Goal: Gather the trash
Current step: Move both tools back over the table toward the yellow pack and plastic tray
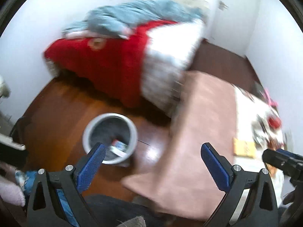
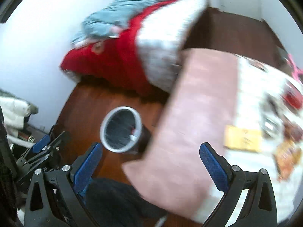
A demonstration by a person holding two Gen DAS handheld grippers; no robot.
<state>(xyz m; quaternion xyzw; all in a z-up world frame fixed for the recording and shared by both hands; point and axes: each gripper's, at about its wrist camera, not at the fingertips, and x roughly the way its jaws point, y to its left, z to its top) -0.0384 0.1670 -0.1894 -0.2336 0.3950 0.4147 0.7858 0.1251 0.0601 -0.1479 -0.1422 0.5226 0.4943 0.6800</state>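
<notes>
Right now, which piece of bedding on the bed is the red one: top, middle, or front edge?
The middle one: the red blanket lies under the grey-blue quilt and beside the white cover.

Black tongs (image 1: 152,149), blue pads (image 1: 90,167)

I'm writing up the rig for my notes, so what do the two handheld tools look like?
Both look alike. The left tool and the right tool each have a black, angular frame with triangular cut-outs, silver round bolt heads at the joints, and two flat fingers faced with textured blue pads. No cables or markings are visible.
</notes>
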